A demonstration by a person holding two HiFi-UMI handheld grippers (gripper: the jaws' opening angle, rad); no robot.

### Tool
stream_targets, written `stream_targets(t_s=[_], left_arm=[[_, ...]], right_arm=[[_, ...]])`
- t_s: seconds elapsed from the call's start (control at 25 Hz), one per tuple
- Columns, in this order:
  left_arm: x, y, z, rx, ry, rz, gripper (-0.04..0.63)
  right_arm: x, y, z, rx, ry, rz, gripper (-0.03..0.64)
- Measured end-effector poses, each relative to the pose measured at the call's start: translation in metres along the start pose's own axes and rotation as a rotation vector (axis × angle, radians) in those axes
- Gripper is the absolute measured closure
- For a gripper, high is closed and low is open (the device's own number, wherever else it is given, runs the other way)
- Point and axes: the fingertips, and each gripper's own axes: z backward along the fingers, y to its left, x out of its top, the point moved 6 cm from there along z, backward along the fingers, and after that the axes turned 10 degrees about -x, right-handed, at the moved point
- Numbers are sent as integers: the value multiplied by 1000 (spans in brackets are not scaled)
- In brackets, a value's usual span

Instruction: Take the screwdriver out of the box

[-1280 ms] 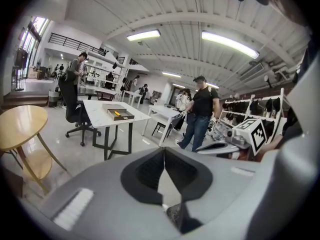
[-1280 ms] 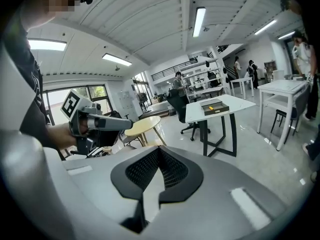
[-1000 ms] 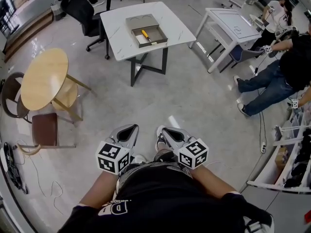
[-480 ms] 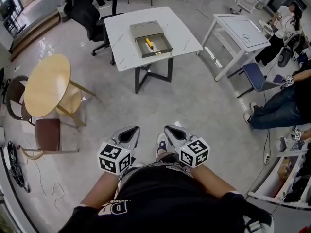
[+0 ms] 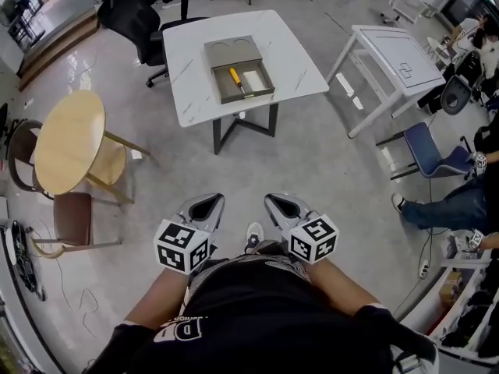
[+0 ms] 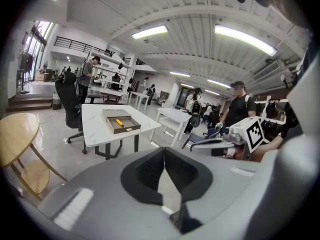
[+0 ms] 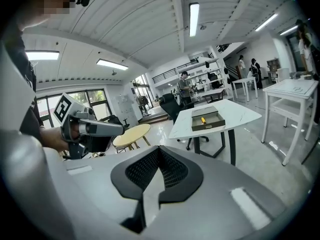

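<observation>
Screwdriver (image 5: 235, 79), yellow-handled, lying in open box (image 5: 246, 97), white table (image 5: 191, 61) at 12 o'clock — left gripper (image 5: 204, 206), right gripper (image 5: 284, 206), 6 o'clock, jaws closed, empty.

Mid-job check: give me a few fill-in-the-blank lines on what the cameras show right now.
The screwdriver lying in the box has a ____ handle. The box sits on the table whose top is ____, not on the round wooden table. The left gripper and the right gripper both have their jaws ____, with nothing between them.
Missing words: yellow; white; shut.
</observation>
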Motion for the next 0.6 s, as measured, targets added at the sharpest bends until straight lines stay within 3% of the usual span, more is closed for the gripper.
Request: stream_targets(t_s=[0.6], left_arm=[[46,16,-68,123,-30,15,535]], right_arm=[[32,-90,-22,63,10,15,617]])
